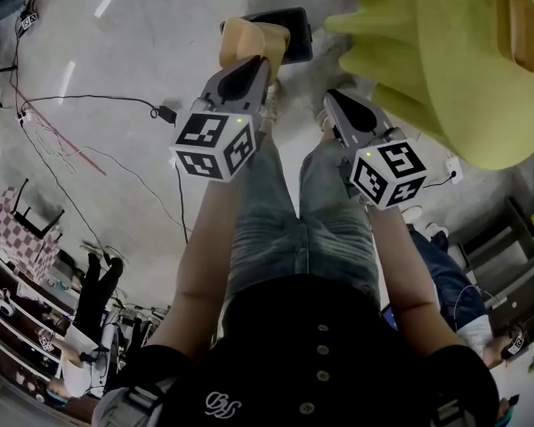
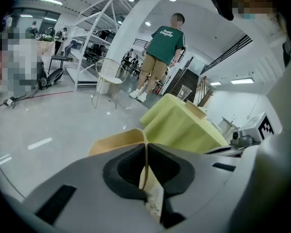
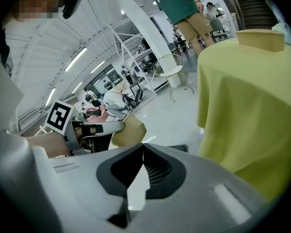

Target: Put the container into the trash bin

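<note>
"Tan container [image 1: 249,38]: how many, and where?"

"One. It sits at the upper centre of the head view, off the floor. The left gripper [image 1: 254,60] has its jaws pinching the thin rim wall. The left gripper view shows the wall clamped edge-on between both pads, with the body curving away to the left."

"Right gripper [image 1: 334,105]?"

"One, lower right of the container and apart from it. Its jaws are pressed together with nothing between them."

"Trash bin [image 1: 289,25]?"

"One, black, standing on the grey floor at the top centre. In the head view the container overlaps the bin's left edge. I cannot tell whether it hangs over the opening."

"Marker cubes?"

"Two, one per gripper: left [image 1: 214,140], right [image 1: 390,174]."

"Surroundings?"

"One worktop under a yellow-green cloth [image 1: 445,52] fills the upper right, with one tan box [image 1: 519,25] on top. The left gripper view adds one white chair [image 2: 108,76] at the upper centre and one standing person in a green shirt [image 2: 162,47] beyond it."
</note>
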